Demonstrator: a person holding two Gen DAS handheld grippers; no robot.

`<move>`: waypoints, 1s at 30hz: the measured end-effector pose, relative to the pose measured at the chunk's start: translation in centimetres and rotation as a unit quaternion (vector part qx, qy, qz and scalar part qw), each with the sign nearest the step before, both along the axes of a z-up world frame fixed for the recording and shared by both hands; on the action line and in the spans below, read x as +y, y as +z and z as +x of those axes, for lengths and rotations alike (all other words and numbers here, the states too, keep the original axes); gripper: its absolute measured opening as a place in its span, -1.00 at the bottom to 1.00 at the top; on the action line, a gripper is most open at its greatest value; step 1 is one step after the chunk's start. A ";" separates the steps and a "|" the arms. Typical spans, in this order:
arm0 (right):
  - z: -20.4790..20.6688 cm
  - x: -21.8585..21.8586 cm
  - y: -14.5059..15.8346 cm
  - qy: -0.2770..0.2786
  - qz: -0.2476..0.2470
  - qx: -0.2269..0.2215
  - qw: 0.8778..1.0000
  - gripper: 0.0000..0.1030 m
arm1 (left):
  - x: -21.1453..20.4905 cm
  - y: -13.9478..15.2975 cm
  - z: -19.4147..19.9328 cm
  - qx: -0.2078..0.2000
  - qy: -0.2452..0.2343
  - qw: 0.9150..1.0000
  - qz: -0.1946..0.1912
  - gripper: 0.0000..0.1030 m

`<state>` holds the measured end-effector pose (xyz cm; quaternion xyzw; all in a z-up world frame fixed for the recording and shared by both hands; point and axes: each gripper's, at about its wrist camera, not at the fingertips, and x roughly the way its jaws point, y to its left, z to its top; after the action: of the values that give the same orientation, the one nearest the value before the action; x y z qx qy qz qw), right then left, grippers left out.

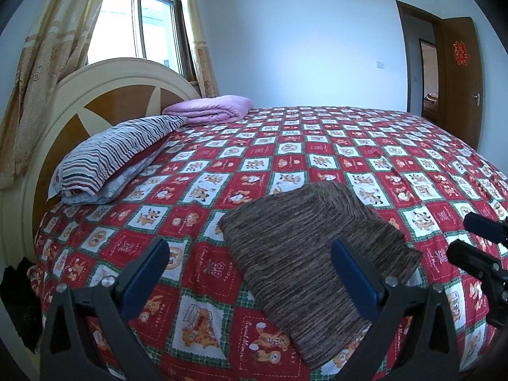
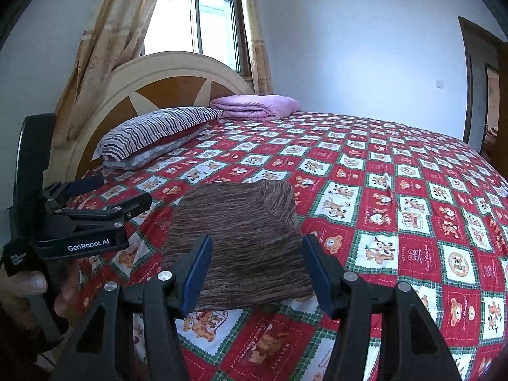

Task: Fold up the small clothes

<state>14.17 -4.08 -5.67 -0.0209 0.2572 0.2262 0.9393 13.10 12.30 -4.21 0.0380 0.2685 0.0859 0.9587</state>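
The bed (image 1: 317, 146) is covered with a red, white and green checked bedspread (image 2: 397, 209) printed with small bears and dogs. At its head stands a rounded cream and brown headboard (image 1: 104, 95). A brown striped knitted garment (image 1: 317, 254), folded, lies flat on the bedspread near the closer edge. Near the headboard lies a striped pillow (image 1: 114, 152) on top of a grey one. Just beside it, at the far corner, rests a folded pink blanket (image 1: 212, 108), touching the end of the pillow.
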 end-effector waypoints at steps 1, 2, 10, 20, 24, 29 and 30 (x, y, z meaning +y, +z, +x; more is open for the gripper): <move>0.0 0.0 0.0 0.000 0.000 0.000 1.000 0.16 | 0.0 0.0 0.0 0.000 -0.001 1.000 0.001 1.00; 0.0 -0.1 0.0 0.000 0.001 0.001 1.000 0.16 | 0.0 -0.1 0.0 0.001 -0.001 1.000 0.001 1.00; -0.1 -0.4 -0.1 -0.004 0.006 0.003 1.000 0.16 | -0.1 -0.5 0.1 0.005 -0.002 1.000 0.002 1.00; -0.2 -0.6 -0.3 -0.008 0.010 0.002 1.000 0.17 | -0.3 -0.6 0.2 0.012 -0.009 1.000 0.005 1.00; -0.3 -1.0 0.0 -0.017 0.020 -0.010 1.000 0.17 | -0.3 -0.4 0.1 0.011 -0.012 1.000 0.008 1.00; -0.3 -1.8 0.3 -0.030 0.035 -0.016 0.999 0.17 | -0.6 0.2 -0.3 -0.003 -0.013 1.000 0.019 1.00; -0.3 -1.9 0.4 -0.034 0.038 -0.017 0.999 0.17 | -0.6 0.3 -0.3 -0.006 -0.014 1.000 0.020 1.00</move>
<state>13.87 -6.02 -5.30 0.0194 0.2332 0.2035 0.9507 12.83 11.65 -3.90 0.0606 0.2604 0.0784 0.9604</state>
